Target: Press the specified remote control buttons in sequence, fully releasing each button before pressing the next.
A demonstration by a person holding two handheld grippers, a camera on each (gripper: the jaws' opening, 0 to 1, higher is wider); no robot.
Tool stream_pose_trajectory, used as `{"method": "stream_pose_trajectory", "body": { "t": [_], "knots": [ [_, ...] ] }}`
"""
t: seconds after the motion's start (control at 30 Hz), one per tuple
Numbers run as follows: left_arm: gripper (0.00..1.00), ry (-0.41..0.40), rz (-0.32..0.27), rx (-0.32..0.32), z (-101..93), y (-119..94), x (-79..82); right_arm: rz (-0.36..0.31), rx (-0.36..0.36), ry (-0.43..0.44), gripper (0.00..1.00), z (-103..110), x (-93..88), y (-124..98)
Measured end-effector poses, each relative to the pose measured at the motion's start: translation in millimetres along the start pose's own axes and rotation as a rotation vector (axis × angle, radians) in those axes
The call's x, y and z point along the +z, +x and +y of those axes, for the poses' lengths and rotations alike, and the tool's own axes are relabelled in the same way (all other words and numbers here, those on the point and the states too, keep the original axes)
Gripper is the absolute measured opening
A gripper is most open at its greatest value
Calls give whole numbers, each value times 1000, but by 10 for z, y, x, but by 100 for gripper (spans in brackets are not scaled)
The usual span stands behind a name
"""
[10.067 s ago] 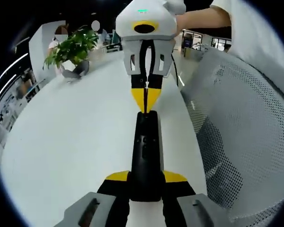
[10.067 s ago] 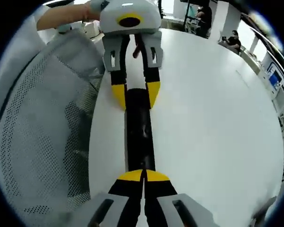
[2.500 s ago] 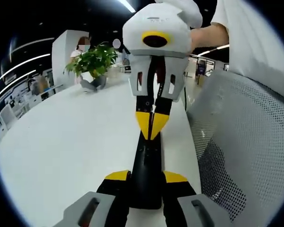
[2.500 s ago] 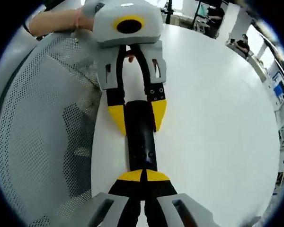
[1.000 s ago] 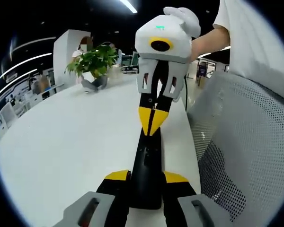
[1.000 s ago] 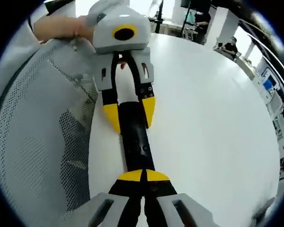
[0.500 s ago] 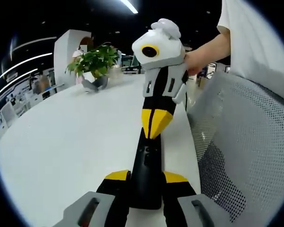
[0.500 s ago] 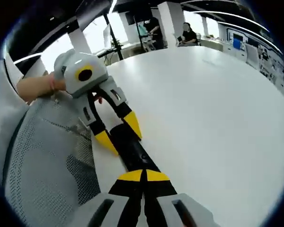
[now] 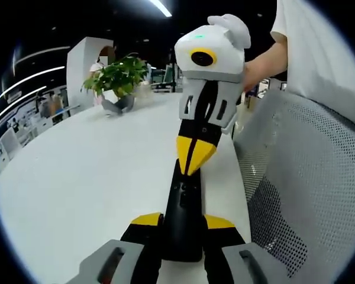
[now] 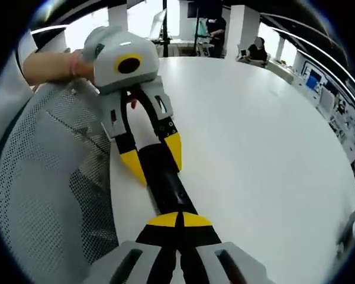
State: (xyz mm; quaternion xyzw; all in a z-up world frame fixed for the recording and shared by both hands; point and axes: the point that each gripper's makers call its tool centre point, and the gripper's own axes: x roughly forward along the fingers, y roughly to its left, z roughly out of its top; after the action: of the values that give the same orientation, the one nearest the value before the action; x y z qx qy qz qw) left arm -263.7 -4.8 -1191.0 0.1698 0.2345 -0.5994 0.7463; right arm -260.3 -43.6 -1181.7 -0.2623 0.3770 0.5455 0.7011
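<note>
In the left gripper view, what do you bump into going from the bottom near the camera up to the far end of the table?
Left gripper with yellow-tipped jaws clamped on the long black remote control → right gripper, its jaws together at the remote's far end → leafy green potted plant far off on the white table.

Both views are bright and evenly lit. In the left gripper view a ceiling light strip glows at 12 o'clock against a dark ceiling. The white counter is nearly washed out, with soft shadows. Fisheye distortion bends straight lines near the edges, where detail blurs; the centre stays sharp.
</note>
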Motion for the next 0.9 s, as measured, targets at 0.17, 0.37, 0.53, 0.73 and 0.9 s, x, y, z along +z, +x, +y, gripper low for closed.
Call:
{"method": "stream_pose_trajectory", "body": {
  "t": [0.17,0.37,0.53,0.73,0.9],
  "knots": [
    [25,-4,-1,0,1,-1,1,-1,13,-8,0,48,12,-21],
    [25,-7,-2,-2,2,-5,3,-10,5,-35,0,22,80,0],
    [25,-6,-1,-1,3,-4,-1,20,17,-63,0,18,72,73],
    [25,-4,0,-1,1,-5,-2,47,11,-121,0,17,81,72],
    [25,-1,1,-2,0,-6,-5,44,-18,-147,0,30,66,68]
  ]
}}
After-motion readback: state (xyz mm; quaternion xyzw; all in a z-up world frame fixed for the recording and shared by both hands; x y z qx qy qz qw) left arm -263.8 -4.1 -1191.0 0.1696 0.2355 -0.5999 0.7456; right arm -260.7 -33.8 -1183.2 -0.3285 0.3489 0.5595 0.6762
